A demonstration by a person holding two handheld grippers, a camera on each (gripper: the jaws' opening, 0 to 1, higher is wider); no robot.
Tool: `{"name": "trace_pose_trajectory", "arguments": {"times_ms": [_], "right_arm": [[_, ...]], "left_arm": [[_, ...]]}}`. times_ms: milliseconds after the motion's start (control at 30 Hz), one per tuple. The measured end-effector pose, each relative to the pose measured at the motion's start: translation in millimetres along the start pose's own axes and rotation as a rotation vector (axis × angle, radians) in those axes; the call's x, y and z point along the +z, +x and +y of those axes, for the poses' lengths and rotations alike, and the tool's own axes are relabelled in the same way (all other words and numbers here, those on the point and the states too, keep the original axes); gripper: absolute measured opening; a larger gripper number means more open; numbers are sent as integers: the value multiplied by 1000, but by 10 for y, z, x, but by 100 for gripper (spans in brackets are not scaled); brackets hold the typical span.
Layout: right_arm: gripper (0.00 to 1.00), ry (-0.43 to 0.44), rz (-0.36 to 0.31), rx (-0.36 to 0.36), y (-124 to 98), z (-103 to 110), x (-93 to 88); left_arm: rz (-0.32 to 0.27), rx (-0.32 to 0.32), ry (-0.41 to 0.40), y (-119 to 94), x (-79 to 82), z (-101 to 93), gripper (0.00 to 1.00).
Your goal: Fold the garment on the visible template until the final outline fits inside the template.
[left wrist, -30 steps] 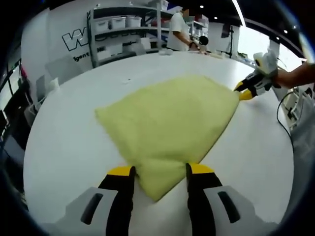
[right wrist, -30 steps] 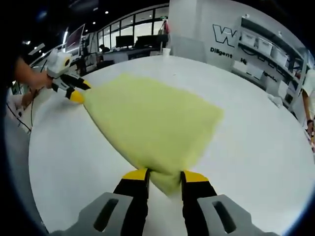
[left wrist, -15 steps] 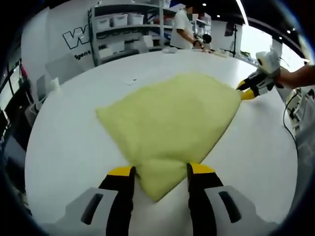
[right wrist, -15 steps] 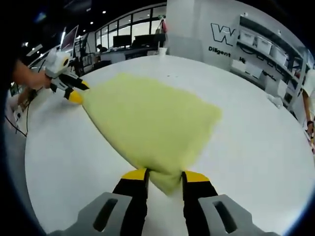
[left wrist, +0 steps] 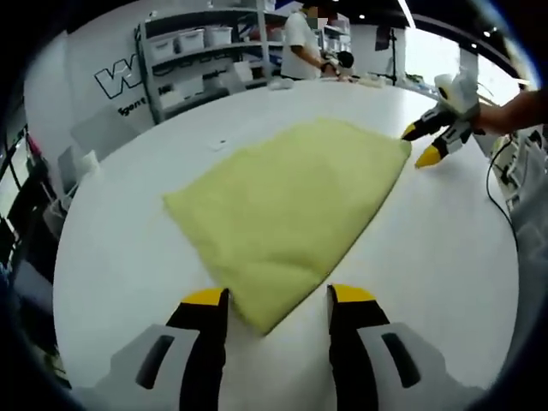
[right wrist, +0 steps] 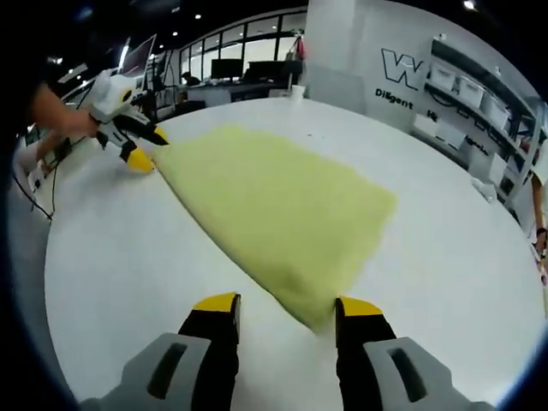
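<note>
**Both grippers let go of the yellow cloth**

Since half a second ago both sets of jaws have spread and released the corners they pinched. The left gripper [left wrist: 278,300] stands open at bottom centre of the left gripper view, the near corner of the yellow garment [left wrist: 287,201] lying flat between its tips. The right gripper [right wrist: 287,306] is likewise open. The garment lies mid-frame on the white table [left wrist: 120,257]. Shelving with bins [left wrist: 193,51] and a standing person [left wrist: 300,47] fill the upper background; nothing blocks the cloth.
</note>
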State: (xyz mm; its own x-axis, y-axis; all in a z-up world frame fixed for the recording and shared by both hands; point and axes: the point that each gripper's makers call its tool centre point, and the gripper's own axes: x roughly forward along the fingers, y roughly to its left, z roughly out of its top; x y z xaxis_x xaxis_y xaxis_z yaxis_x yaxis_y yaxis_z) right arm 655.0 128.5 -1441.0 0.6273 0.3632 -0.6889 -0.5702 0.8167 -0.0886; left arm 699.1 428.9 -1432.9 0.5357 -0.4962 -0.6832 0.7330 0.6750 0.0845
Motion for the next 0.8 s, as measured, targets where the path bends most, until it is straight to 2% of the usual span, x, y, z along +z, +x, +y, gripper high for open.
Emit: {"name": "trace_pose_trajectory", "arguments": {"times_ms": [400,600,800], "right_arm": [[47,24,-25,3,-203,82,17],[51,40,-39,-3,-306,111,52],[61,46,-54,9,-403,189,76]], "left_arm": [[-32,19,-19,-306,46,-123,49],[-39,10,-52,-352,19,-152,50],[-59,3,-60,-465,60,-214,52]]}}
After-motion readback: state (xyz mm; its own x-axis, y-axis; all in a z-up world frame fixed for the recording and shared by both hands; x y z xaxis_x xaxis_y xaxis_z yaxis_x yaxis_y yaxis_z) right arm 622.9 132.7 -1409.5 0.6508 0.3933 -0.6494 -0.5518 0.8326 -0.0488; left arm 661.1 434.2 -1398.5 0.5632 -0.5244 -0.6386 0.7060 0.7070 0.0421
